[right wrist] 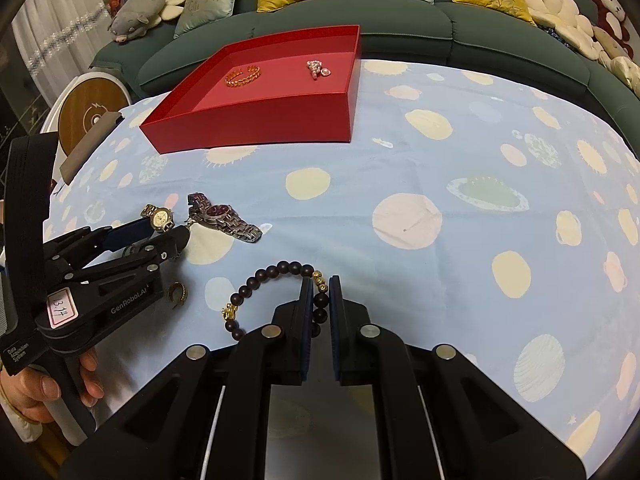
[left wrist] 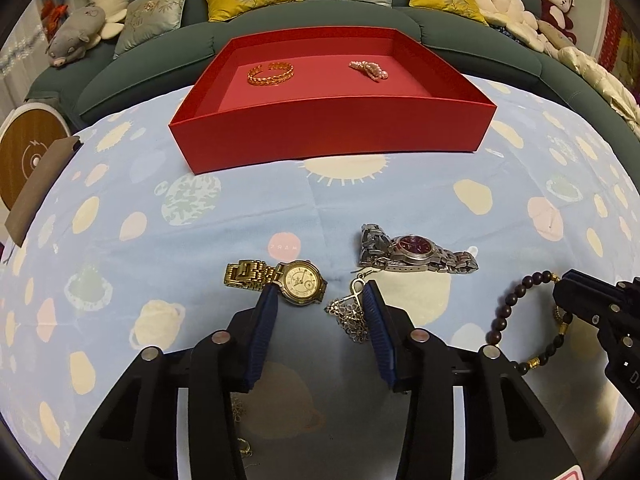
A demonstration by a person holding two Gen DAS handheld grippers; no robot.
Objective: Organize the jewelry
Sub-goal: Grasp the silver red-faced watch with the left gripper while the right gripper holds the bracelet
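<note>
A pale blue cloth [left wrist: 320, 216] printed with cream, pink and green planets covers the table; a dark green sofa [left wrist: 304, 36] with satin cushions runs behind it.

The right gripper [right wrist: 321, 294] is pinched onto a bead bracelet [right wrist: 276, 276]: round, dark, matte wooden beads with a few shiny gold ones, its loop lying on the cloth while one stretch sits between the ribbed blue pads.

The left gripper [left wrist: 320, 300] hangs half spread over the cloth, nothing pressed between its pads. Its left pad [left wrist: 267, 300] overlaps the edge of a gold watch [left wrist: 280, 280], round cream dial, linked metal band. Its right pad [left wrist: 374, 304] sits against a silvery filigree chain piece [left wrist: 348, 312], loosely heaped; whether it touches I cannot tell. Just beyond lies a steel watch [left wrist: 412, 254] with a dark red dial and a folded link band. So two watches.

Near the left gripper's body is a small curled gold piece [right wrist: 177, 293], too small to make out.

Farther off stands one red box [left wrist: 332, 128], rectangular, smooth card, low walls, pinker floor. Two things lie in it, well apart: a gold braided open cuff [left wrist: 271, 73] and a cluster of pinkish pearls [left wrist: 369, 69].

A hand [right wrist: 44, 388] grips the left gripper's handle.
</note>
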